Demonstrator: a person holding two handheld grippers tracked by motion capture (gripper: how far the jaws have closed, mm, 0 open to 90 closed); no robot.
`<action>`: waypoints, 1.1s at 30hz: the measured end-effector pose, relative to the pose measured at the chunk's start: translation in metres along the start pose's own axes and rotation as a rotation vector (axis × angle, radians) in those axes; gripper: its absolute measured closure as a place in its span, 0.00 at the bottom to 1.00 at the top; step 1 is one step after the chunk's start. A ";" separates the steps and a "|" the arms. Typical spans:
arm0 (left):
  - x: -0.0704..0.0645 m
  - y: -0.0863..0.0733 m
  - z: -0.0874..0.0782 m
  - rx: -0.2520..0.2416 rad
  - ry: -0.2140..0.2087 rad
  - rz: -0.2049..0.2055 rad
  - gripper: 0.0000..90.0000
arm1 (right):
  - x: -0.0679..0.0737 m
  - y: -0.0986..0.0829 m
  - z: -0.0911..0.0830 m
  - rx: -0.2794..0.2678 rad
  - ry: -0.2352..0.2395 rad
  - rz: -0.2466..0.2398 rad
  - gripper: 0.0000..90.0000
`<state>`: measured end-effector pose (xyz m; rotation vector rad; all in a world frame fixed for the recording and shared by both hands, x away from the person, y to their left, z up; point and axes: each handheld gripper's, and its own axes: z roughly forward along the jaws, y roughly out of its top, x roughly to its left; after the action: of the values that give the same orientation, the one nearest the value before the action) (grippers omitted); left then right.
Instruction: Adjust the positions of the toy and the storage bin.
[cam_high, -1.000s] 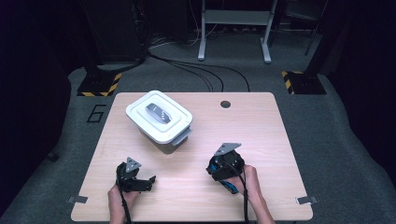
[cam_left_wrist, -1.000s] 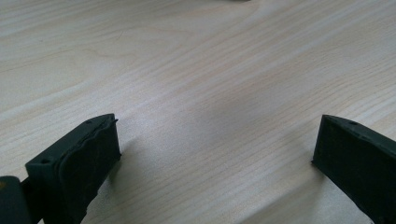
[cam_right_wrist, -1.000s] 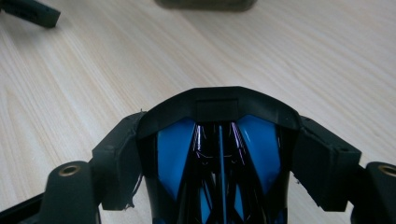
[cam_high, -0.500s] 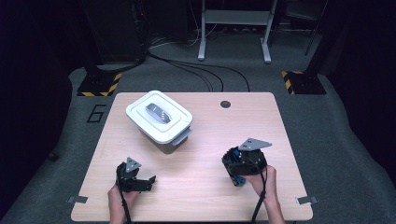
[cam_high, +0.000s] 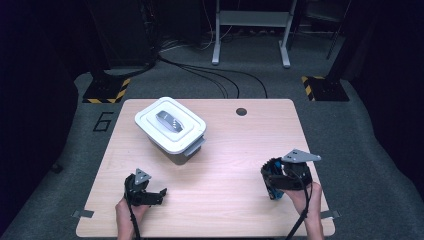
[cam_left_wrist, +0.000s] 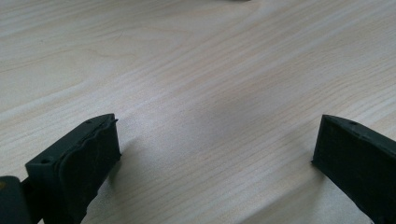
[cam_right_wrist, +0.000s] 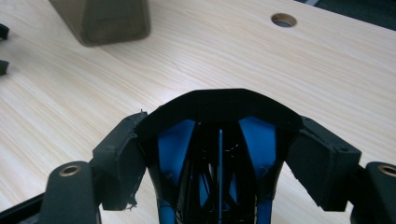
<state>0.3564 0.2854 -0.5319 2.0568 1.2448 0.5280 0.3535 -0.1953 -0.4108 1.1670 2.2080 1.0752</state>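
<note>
My right gripper (cam_high: 280, 181) is low over the table's near right part, shut on a black and blue object (cam_high: 273, 184). Seen from the right gripper view, that object (cam_right_wrist: 219, 105) has a curved black top and blue inner panels, with my right gripper (cam_right_wrist: 219, 140) pressing it from both sides. At the near left, my left gripper (cam_high: 156, 194) rests on the wood, open. The left gripper view has my left gripper (cam_left_wrist: 215, 135) spread wide over bare tabletop, nothing between the fingers.
A white lidded box (cam_high: 170, 131) with a grey handle (cam_high: 169, 119) on its lid stands at the table's back left; its side (cam_right_wrist: 100, 18) appears in the right gripper view. A cable hole (cam_high: 241, 111) lies near the far edge. Dark floor surrounds the table (cam_high: 225, 150).
My right gripper has carried the black and blue object to the right and a little nearer the front edge. The left gripper and the white box have stayed put.
</note>
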 end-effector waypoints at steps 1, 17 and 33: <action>0.000 0.000 0.000 0.000 0.000 0.001 0.00 | -0.005 -0.004 -0.006 0.004 -0.016 0.007 0.27; 0.000 0.000 0.000 0.001 0.000 0.001 0.00 | -0.019 -0.029 -0.016 0.129 -0.040 0.008 0.27; 0.000 0.000 0.000 0.000 0.000 0.000 0.00 | 0.003 -0.025 0.079 0.318 -0.035 -0.083 0.27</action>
<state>0.3564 0.2854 -0.5319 2.0573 1.2447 0.5285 0.3909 -0.1668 -0.4786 1.1958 2.4379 0.6804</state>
